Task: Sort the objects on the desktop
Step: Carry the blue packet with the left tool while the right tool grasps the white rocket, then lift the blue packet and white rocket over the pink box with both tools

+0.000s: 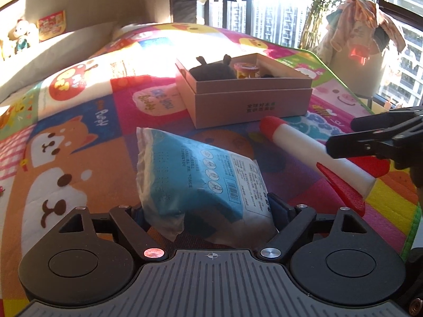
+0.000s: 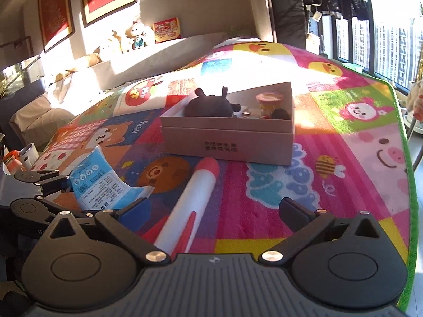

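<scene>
Packet between left fingers, rocket between right fingers

Packet left of rocket; box behind both, on mat.

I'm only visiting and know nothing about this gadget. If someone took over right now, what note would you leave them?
Left gripper: fingers closed on the blue packet, whose far end rests on the mat.
Right gripper: open, with the foam rocket lying between its fingers, untouched.
Done: a dark plush toy and a small figure are in the cardboard box.
Left: the packet and the rocket, both on the mat in front of the box, probably go in next.
</scene>
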Available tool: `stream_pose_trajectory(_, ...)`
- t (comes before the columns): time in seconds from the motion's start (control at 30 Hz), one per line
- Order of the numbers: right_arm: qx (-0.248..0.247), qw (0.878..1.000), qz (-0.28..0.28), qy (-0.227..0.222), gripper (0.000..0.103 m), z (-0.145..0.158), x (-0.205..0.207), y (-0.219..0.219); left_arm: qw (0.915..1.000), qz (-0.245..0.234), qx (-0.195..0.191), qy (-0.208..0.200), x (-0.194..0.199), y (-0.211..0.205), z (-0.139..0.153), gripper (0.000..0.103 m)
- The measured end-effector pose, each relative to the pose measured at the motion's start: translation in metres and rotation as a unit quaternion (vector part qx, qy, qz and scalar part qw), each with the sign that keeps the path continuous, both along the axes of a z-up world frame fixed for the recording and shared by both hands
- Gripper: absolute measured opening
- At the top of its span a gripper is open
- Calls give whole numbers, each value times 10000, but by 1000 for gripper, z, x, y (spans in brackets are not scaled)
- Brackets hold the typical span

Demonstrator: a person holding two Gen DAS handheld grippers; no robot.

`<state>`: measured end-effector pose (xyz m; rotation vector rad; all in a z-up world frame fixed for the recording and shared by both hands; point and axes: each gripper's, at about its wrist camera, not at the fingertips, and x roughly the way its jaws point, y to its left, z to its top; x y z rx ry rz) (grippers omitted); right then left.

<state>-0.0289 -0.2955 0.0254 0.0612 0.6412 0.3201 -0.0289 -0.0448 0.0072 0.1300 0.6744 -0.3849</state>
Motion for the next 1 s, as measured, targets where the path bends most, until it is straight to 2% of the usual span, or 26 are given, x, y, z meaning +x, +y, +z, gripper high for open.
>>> stream_pose_trajectory(0.03, 5, 10000, 23, 73, 102, 0, 5, 3, 10000, 11, -14, -6, -2, 1, 1, 88)
stream_pose_trajectory(0.1, -48, 9996, 73, 256, 91, -3, 17, 13, 10000, 47, -44, -11, -6, 4, 2, 88)
stream_pose_trajectory(0.23, -160, 9982, 217, 544, 83, -13, 34, 30, 9999, 138, -98, 12, -12, 11, 3, 88)
stream_pose_trajectory(0.37, -293, 9955, 286, 860, 59, -21, 40, 42, 9997, 196, -173, -3, -19, 18, 6, 88)
stream_pose_trajectory(0.43, -377, 9952, 288, 855, 53, -19, 37, 43, 9996, 190, -195, -16, -22, 19, 7, 88)
stream_pose_trajectory(0.5, -371, 9944, 363, 917, 36, -16, 32, 41, 9997, 170, -197, -36, -27, 20, 9, 88)
stream_pose_trajectory(0.6, -397, 9941, 445, 905, 28, -7, 20, 37, 9997, 47, -195, -129, -37, 17, 16, 88)
stream_pose_trajectory(0.83, -136, 9956, 638, 667, 28, 43, -20, 10, 9970, -439, -338, -546, -53, 1, 49, 87)
stream_pose_trajectory(0.9, -41, 9973, 586, 446, 28, 61, -29, 1, 9948, -561, -395, -751, -50, -7, 65, 87)
stream_pose_trajectory(1.0, 140, 9989, 409, -170, 28, 98, -45, -19, 9911, -702, -519, -1003, -35, -19, 88, 88)
